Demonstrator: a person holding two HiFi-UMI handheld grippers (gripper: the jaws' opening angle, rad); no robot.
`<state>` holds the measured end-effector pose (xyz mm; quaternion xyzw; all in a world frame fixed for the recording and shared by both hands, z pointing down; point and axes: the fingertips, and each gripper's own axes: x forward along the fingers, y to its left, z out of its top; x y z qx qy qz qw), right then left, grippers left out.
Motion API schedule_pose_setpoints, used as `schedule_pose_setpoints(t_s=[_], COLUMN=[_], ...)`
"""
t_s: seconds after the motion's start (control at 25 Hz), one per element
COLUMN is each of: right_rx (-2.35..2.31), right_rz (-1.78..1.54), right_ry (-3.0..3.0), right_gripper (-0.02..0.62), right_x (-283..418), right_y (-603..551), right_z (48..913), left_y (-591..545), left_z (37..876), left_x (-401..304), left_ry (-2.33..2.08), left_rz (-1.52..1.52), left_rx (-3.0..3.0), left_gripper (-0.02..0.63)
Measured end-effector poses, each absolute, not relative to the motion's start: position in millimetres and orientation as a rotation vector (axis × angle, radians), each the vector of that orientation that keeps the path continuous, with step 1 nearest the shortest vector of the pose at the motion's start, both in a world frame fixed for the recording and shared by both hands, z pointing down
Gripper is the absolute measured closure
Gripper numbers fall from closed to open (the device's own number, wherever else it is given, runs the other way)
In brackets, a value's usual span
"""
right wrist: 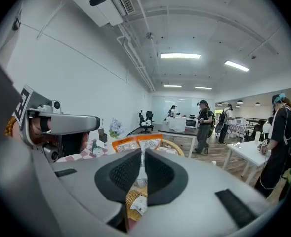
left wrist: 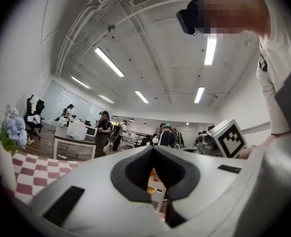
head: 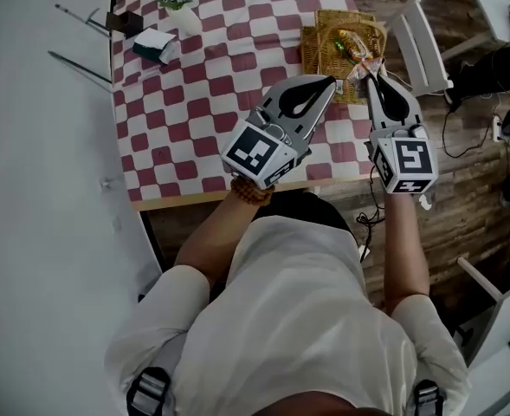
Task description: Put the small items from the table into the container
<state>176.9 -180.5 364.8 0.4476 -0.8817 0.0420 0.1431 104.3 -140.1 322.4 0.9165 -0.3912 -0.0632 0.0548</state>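
Right gripper (head: 370,76), seen from the head camera, pinches a snack packet (head: 359,64) at the near edge of a wicker basket (head: 320,22) that holds at least one other packet. A small box (head: 155,44) is yet to be collected from the checked table (head: 203,111).

Left gripper (head: 329,81), in its own view, is closed and empty.

In the right gripper view, the jaws clamp the orange-topped packet just in front of the basket.

Table (head: 185,201): bare wood edge, smooth. Cloth (head: 194,102): checked fabric, matt. Basket (head: 322,26), table's 2 o'clock: rough woven wicker. Packet (right wrist: 135,144): glossy plastic film. Left tool (head: 327,81), right tool (head: 371,76): smooth matt plastic shells; pads (right wrist: 120,174) black, textured. Floor (head: 471,172): wood planks.
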Motion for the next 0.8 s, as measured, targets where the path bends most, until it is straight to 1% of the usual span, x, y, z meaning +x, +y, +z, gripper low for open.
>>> schedule_pose_setpoints(t_s=[0.44,0.8], right_rx=[1.169,1.032], right_rz=[0.150,0.119], right_ry=[-2.385,-2.293], right_gripper=[0.549,0.548], right_x=[165,145], right_y=[-259,-269], right_z=[444,493], left_y=[-208,-225], left_z=[388,425], left_x=[101,89], left_ry=[-1.217,-1.251], left_rz=[-0.125,-0.089], left_rx=[2.747,2.704], left_gripper=[0.580,0.580])
